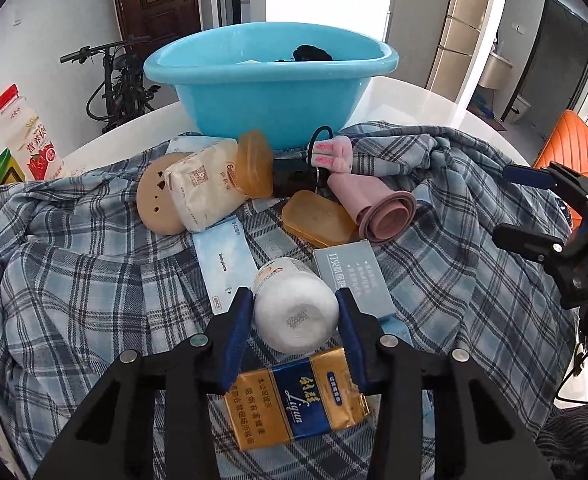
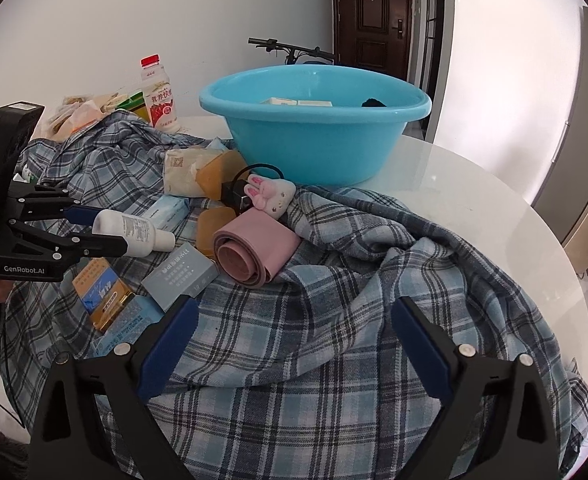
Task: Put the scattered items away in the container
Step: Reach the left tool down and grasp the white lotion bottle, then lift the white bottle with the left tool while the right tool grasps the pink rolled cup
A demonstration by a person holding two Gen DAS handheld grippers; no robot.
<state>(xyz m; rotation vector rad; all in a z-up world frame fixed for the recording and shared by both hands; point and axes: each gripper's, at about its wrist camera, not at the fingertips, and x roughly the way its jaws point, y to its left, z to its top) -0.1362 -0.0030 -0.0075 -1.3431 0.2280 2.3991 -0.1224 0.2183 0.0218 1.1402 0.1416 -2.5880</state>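
Note:
My left gripper (image 1: 296,312) is shut on a white plastic bottle (image 1: 296,312), held a little above the plaid cloth; it also shows in the right wrist view (image 2: 131,232). The blue basin (image 1: 269,92) stands at the back of the table with a few items inside. Scattered before it lie a pink rolled band (image 1: 378,212), amber soap boxes (image 1: 318,220), a grey box (image 1: 354,276), a gold and blue cigarette pack (image 1: 298,396), a white pouch (image 1: 201,192) and a pink bunny charm (image 1: 334,154). My right gripper (image 2: 294,344) is open and empty above the cloth.
A plaid shirt (image 2: 334,340) covers much of the round white table (image 2: 474,200). A red-capped milk drink bottle (image 2: 159,92) and snack bags stand at the back left. A bicycle and a dark door are behind the table.

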